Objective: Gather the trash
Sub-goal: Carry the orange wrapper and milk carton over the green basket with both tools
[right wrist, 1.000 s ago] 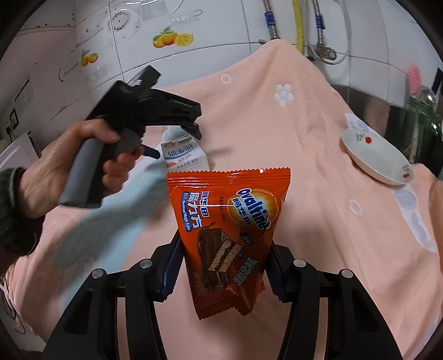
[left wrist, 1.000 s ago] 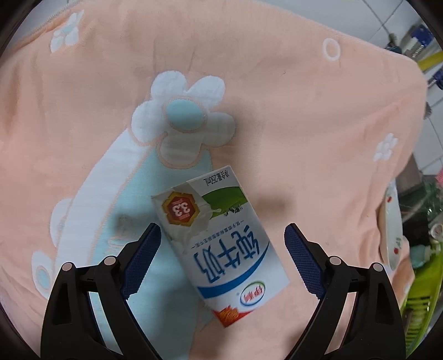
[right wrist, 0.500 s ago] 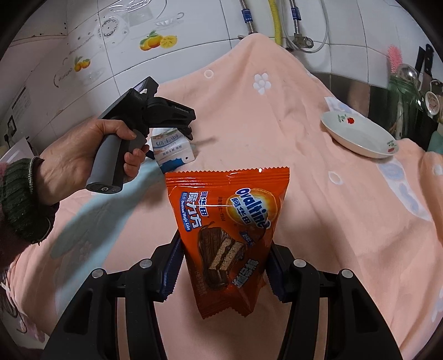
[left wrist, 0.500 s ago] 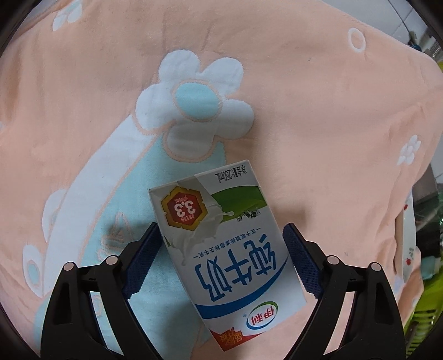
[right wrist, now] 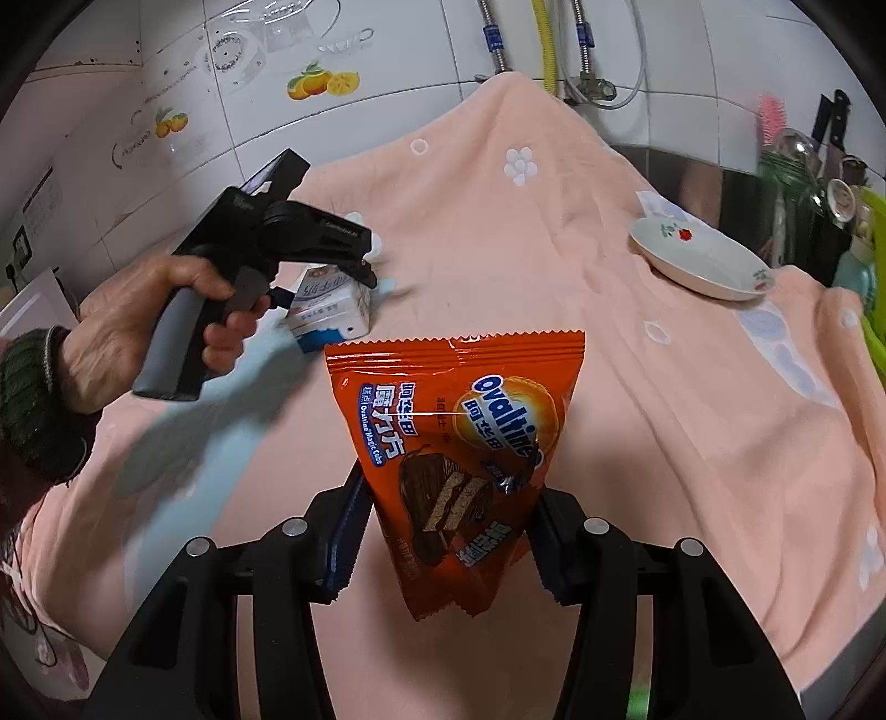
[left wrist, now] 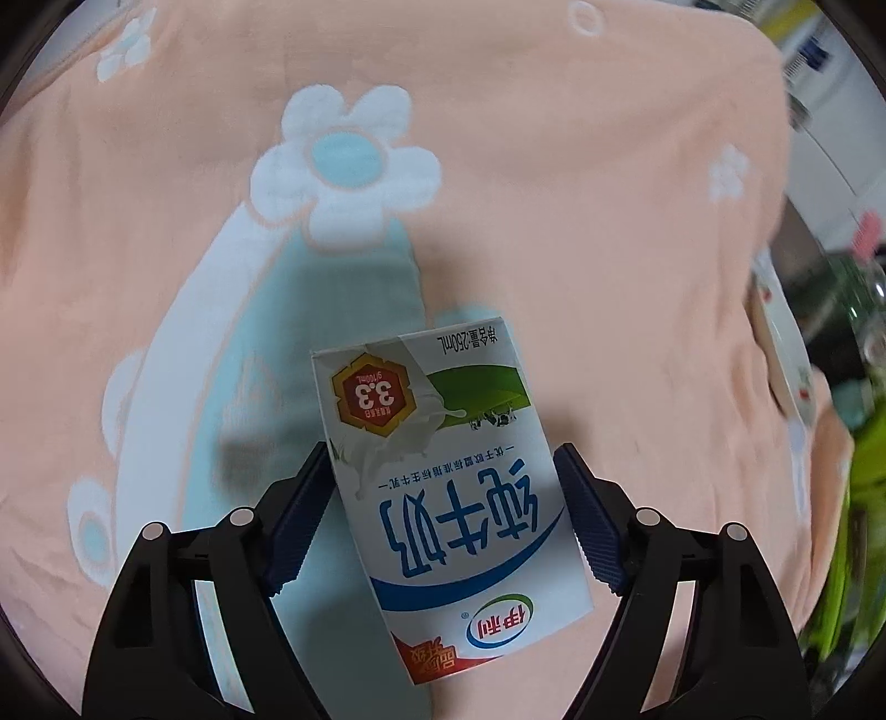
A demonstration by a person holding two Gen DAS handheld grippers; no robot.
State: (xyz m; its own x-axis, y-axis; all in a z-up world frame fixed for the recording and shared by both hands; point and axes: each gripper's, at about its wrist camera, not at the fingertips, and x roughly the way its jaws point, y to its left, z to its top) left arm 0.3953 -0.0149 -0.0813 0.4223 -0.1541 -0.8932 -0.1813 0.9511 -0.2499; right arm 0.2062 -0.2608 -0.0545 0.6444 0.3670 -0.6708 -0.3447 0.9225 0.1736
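A white and blue milk carton (left wrist: 443,554) lies flat and slightly askew on the peach flowered towel (left wrist: 581,221). My left gripper (left wrist: 441,451) points down over it with the carton between its jaws, which are closing. The blue pads (left wrist: 302,520) stand right at the carton's long sides, and I see no firm squeeze. In the right wrist view the same carton (right wrist: 332,310) sits under the left gripper (right wrist: 368,274), which a hand (right wrist: 138,321) holds. My right gripper (right wrist: 451,487) is shut on an orange Ovaltine snack packet (right wrist: 459,421), held upright above the towel, its jaws tightening a little.
A white plate with red flowers (right wrist: 698,266) rests on the towel at the right. Behind it are a dark sink area with jars and utensils (right wrist: 803,166) and a green rack (right wrist: 877,232). Tiled wall and pipes (right wrist: 548,44) stand at the back.
My left gripper has come down closer over the carton and its jaws have narrowed towards its sides. The right gripper has shifted a little, with the snack packet held the same way.
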